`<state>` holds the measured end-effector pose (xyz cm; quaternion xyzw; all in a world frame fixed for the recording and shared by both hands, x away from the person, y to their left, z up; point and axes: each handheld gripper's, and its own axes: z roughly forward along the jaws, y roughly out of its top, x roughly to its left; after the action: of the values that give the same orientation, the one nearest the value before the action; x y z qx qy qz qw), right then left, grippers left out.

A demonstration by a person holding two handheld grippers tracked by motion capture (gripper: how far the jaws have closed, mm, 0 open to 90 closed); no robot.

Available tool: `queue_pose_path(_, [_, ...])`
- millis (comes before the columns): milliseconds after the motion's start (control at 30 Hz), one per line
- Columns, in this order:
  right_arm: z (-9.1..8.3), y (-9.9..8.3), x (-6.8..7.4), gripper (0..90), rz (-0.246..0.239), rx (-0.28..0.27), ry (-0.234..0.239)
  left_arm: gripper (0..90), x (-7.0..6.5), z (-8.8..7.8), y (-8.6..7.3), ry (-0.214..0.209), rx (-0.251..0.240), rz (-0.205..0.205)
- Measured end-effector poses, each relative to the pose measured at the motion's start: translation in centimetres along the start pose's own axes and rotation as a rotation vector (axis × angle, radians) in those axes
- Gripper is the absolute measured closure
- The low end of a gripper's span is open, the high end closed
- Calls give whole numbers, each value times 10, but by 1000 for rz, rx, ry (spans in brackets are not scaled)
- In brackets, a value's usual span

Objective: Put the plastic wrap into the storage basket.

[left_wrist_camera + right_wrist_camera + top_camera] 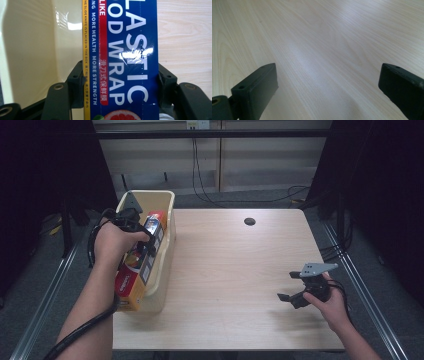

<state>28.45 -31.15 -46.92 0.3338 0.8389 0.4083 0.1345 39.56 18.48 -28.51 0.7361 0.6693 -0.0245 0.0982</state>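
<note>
A long blue, yellow and red plastic wrap box [142, 262] lies lengthwise in the cream bin [167, 200] at the table's left edge. My left gripper [145, 240] is shut on the box, its jaws pressing both long sides, as the left gripper view shows with the box [125, 62] running up between them and the bin's inner wall [32, 50] to its left. My right gripper [290, 287] hovers low over the table's right front, jaws wide apart. In the right gripper view my right gripper [324, 85] has only bare wood between its jaws.
The light wooden table [235, 270] has a round cable hole [249, 221] near its far edge. Cables run along the floor behind the table. Metal rails flank both sides of the table. The bin overhangs the table's left edge.
</note>
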Motion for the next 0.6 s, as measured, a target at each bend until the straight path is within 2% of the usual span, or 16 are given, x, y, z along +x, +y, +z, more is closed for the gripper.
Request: queue_pose_path(600, [0,0,1,24,2,3,-1,405,9,15,-3,-15,33,-18])
